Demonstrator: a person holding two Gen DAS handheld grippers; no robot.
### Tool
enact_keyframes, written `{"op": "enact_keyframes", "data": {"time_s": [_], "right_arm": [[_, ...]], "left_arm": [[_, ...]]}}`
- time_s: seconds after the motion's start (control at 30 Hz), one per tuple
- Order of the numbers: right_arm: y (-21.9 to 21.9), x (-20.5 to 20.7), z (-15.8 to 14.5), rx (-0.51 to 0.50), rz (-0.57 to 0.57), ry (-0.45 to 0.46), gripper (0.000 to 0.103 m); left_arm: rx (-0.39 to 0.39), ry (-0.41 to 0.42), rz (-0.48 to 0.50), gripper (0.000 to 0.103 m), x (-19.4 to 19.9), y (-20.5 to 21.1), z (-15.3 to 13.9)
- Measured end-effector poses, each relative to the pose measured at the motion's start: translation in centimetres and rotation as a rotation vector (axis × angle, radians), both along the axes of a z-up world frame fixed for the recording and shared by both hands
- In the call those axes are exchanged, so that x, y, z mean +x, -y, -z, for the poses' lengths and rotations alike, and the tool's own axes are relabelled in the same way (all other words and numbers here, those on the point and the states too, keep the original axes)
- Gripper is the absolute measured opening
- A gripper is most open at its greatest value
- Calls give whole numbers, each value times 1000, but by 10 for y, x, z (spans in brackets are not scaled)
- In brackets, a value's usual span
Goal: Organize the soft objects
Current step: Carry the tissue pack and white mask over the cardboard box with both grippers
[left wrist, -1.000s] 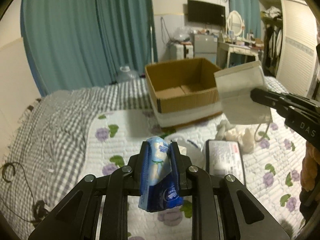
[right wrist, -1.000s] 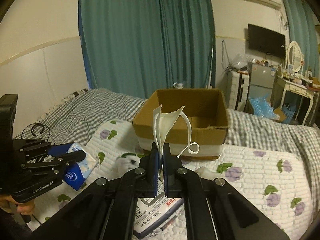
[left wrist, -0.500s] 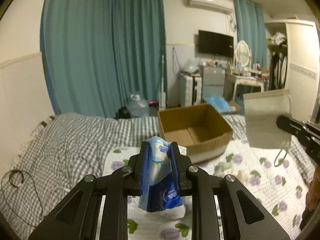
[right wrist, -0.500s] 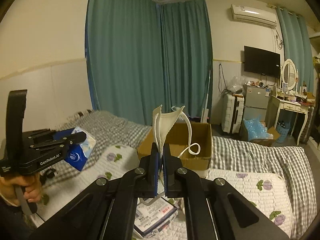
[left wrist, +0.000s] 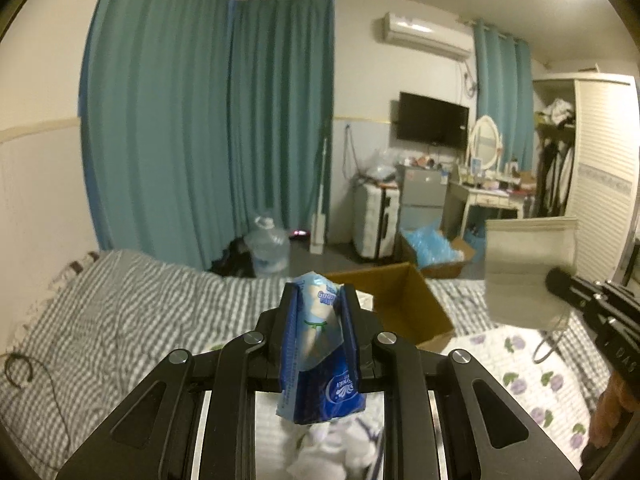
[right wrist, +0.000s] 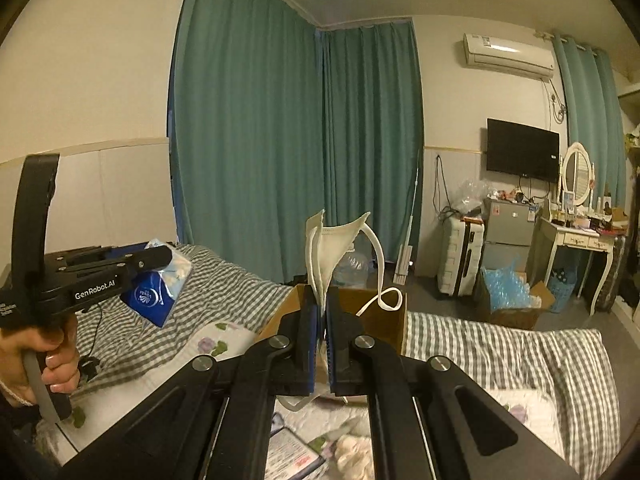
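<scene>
Blue plastic wrapping is showing between the pads of the left gripper, which is clamping a tissue pack and holding it in the air above the bed. In the right wrist view the same tool is reaching in from the left edge, pointing roughly level, with a person's hand curling around its handle low at the frame's left side. White lettering on its black side is reading "GenRobot.AI". On the tissue pack a white round emblem is visible, but the small print near its top is too blurred to read.

The right gripper is pinching a white face mask, jaws nearly touching, with the mask standing up from between the blue pads and its ear loop curling off to the right. From the left wrist view this gripper is coming in from the right edge, with the letters "DAS" partly showing on its body, and the mask is hanging flat in front of the wardrobe.

Beyond both tools an open cardboard box is sitting on the bed, with a floral quilt lying beside it. More white soft items are lying on the quilt under the left gripper, blurred.
</scene>
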State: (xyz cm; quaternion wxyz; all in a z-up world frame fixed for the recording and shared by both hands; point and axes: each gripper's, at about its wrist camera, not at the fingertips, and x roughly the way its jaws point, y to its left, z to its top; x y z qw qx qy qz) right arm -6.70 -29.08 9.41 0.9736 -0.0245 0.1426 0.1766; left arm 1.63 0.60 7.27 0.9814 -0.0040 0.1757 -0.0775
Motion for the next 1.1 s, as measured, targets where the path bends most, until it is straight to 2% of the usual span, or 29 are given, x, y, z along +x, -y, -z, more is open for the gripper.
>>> {"op": "enact_keyframes", "data": {"time_s": [0.27, 0.47, 0.77, 1.1], "right_arm": [[7, 42, -13, 12, 1, 7, 4], [6, 77, -8, -11, -1, -19, 4], [4, 125, 17, -13, 1, -69, 4], [-6, 179, 67, -14, -21, -177, 4]], "left_arm": [[12, 21, 36, 20, 32, 20, -5], [18, 18, 57, 20, 65, 29, -3], [-4, -60, 43, 20, 117, 36, 25], [-2, -173, 24, 20, 162, 50, 68]]}}
